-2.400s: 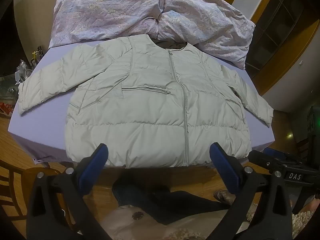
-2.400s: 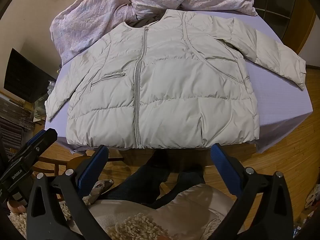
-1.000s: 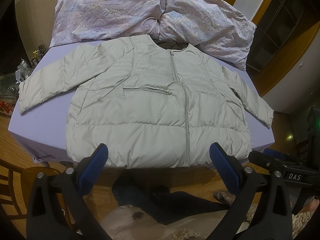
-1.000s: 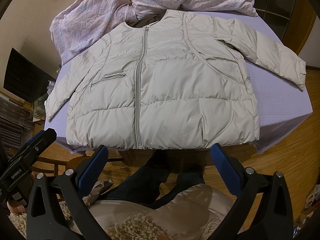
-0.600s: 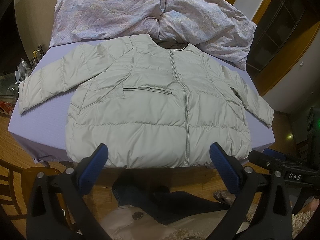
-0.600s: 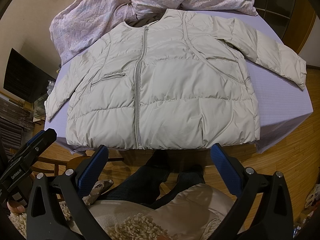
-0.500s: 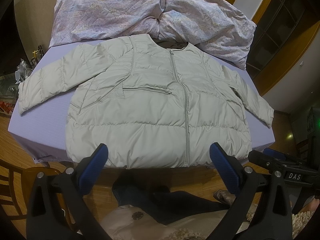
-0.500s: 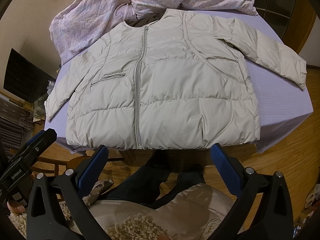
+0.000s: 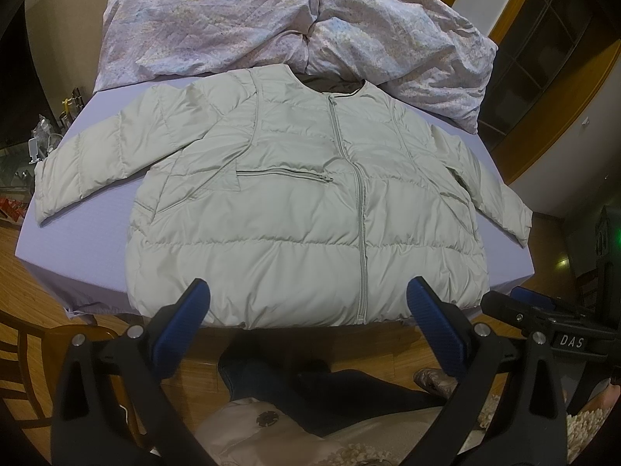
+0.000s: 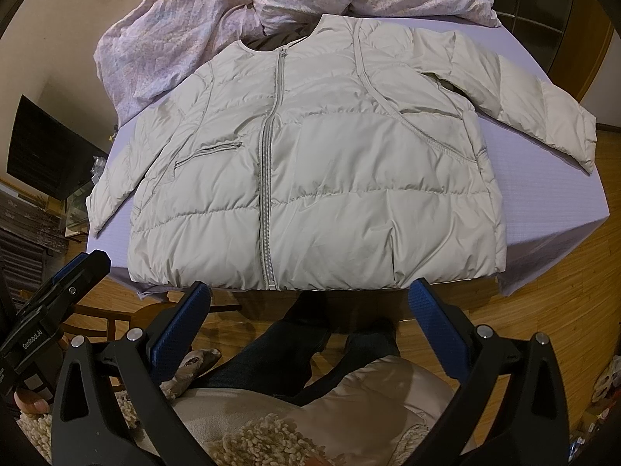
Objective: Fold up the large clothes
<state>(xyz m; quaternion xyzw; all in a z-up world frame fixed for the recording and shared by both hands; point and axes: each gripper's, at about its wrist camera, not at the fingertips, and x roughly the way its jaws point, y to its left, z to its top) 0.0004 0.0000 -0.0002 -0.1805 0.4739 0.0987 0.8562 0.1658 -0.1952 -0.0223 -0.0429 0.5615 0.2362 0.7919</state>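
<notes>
Pale grey puffer jacket (image 9: 302,209) spread flat, front up, on a lilac-covered table (image 9: 89,233), both grippers held back from its near edge

The table fills most of each view, over a wooden floor (image 10: 562,299). A crumpled floral quilt (image 9: 240,23) is heaped along its far side, touching the jacket's collar. The jacket is zipped, sleeves angled out to left and right, its hem at the near table edge. The left gripper (image 9: 308,318) and right gripper (image 10: 309,310) hover just short of the hem, each with blue-padded jaws spread wide and holding nothing. Below them show the person's dark trousers (image 10: 271,357)
</notes>
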